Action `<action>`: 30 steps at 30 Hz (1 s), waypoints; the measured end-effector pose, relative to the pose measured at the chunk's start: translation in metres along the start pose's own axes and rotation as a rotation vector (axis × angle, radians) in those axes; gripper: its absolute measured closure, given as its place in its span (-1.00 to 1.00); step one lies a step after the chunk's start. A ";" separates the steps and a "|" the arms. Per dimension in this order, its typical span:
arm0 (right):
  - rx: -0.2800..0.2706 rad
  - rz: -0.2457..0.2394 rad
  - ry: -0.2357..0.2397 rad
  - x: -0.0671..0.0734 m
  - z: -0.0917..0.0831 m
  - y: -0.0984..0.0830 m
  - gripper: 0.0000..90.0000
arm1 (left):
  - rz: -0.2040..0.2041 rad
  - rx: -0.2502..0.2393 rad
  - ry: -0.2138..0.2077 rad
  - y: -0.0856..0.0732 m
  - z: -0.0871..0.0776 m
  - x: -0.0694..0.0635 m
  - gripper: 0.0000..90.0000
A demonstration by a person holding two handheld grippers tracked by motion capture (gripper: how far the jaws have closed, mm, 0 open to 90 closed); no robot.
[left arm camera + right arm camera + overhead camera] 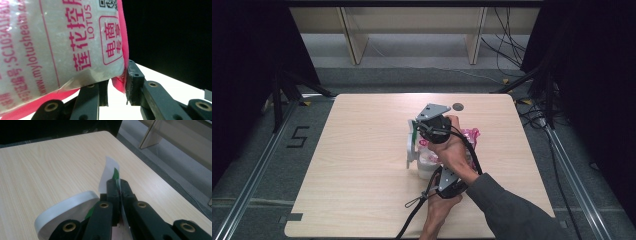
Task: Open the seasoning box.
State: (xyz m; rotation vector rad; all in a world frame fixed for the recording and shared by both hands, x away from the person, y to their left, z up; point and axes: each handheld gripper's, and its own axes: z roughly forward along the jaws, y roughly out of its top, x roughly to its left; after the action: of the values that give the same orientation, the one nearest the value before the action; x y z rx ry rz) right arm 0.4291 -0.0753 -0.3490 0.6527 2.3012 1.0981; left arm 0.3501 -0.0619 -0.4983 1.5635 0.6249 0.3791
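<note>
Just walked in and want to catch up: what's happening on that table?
A person works at a wooden table with tongs in each hand. The left tongs pinch the pink edge of a clear bag of white grains with pink print. The right tongs are shut on a thin white tab with green on it, beside a white lid of a white container. Both hands meet mid-table.

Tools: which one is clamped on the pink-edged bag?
The left tool, nearer the person: it grips the printed bag by its pink edge. The right tool pinches a thin white-and-green tab.
</note>
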 end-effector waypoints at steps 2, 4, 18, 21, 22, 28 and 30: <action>0.005 0.003 -0.002 0.000 0.001 -0.001 0.99 | 0.020 0.023 0.005 0.000 0.000 0.002 0.66; 0.019 -0.003 -0.008 0.000 0.003 -0.002 0.99 | 0.025 0.020 0.010 0.000 0.000 0.001 0.66; -0.007 0.019 0.004 0.000 0.000 -0.001 0.99 | 0.021 0.017 0.011 0.000 -0.001 0.001 0.66; 0.004 -0.001 0.001 -0.001 0.001 -0.001 0.99 | 0.029 0.027 0.010 0.001 -0.001 0.002 0.66; 0.004 0.018 0.000 -0.001 0.000 -0.001 0.99 | 0.028 0.024 0.010 0.001 -0.001 0.001 0.66; 0.008 0.015 -0.005 0.000 0.001 -0.002 0.99 | 0.024 0.015 0.012 0.000 0.000 0.001 0.66; 0.006 0.017 0.000 -0.001 0.000 -0.001 0.99 | 0.026 0.026 0.008 0.000 -0.001 0.002 0.66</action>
State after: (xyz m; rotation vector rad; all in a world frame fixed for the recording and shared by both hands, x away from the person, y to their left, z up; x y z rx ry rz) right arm 0.4295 -0.0770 -0.3496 0.6753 2.3034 1.0996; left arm 0.3512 -0.0603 -0.4984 1.5967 0.6181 0.3979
